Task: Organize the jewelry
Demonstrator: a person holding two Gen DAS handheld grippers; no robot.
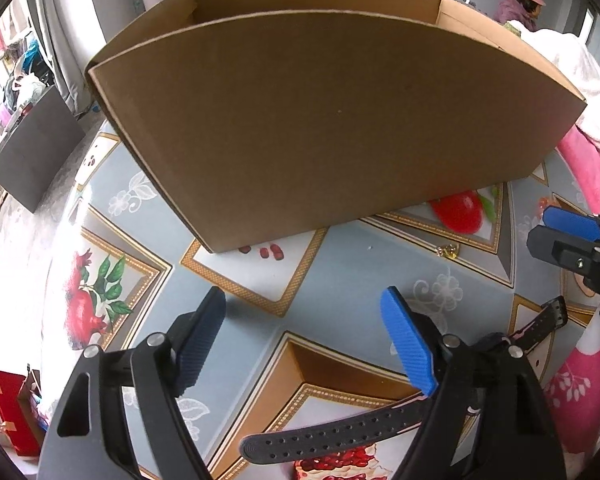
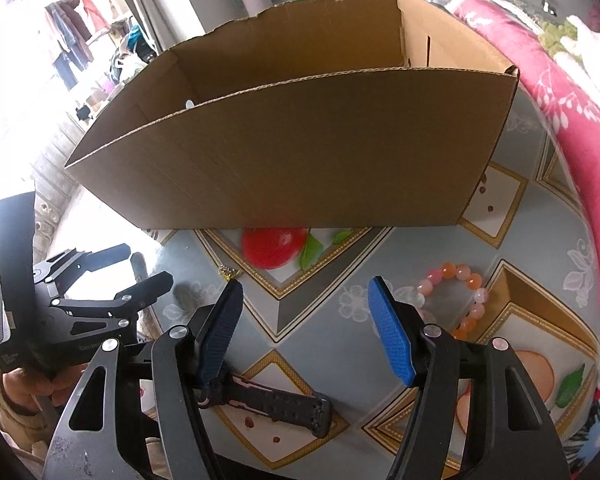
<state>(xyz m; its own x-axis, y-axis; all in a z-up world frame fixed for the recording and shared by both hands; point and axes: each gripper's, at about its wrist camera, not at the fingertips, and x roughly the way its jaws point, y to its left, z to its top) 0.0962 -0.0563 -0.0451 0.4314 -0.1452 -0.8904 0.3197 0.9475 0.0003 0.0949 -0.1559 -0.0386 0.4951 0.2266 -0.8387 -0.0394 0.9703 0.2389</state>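
A brown cardboard box (image 1: 332,120) stands open-topped on the patterned table; it also shows in the right wrist view (image 2: 292,160). A black watch with a perforated strap (image 1: 332,436) lies under my left gripper (image 1: 304,332), which is open and empty. In the right wrist view the watch strap (image 2: 276,404) lies under my open, empty right gripper (image 2: 304,328). A pink and orange bead bracelet (image 2: 460,300) lies just right of the right gripper. A small gold piece (image 1: 447,251) lies near the box; it also shows in the right wrist view (image 2: 228,271).
The table wears a grey cloth with fruit pictures (image 1: 340,264). A pink blanket (image 2: 560,120) lies along the right edge. The right gripper shows at the left view's right edge (image 1: 572,236); the left gripper at the right view's left (image 2: 100,288).
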